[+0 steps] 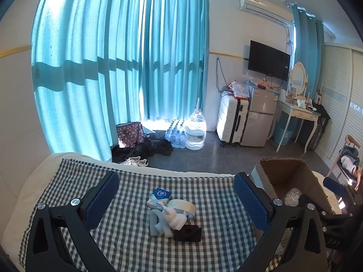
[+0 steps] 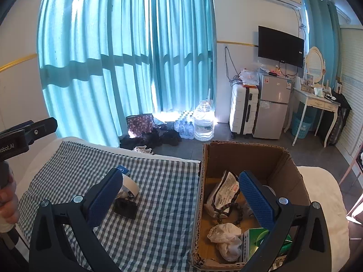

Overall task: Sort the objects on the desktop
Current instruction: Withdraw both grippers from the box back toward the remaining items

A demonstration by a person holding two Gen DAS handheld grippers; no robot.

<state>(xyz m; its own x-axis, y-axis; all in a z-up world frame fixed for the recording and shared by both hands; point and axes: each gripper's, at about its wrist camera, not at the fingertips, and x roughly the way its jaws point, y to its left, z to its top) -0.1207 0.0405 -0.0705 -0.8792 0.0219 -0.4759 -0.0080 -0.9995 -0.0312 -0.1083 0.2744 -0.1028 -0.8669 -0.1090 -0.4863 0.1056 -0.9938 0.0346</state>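
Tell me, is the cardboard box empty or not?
Not empty. The cardboard box holds a bead bracelet, white cloth and a green packet.

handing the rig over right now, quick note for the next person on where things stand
Left gripper: open, empty, over the pile on the checked cloth.
Right gripper: open, empty, by the cardboard box.
In the box: bead bracelet, printed packet, white cloth, green pack.
Left to sort, on the cloth: tape roll, blue card, tissue pack, socks, black wallet.
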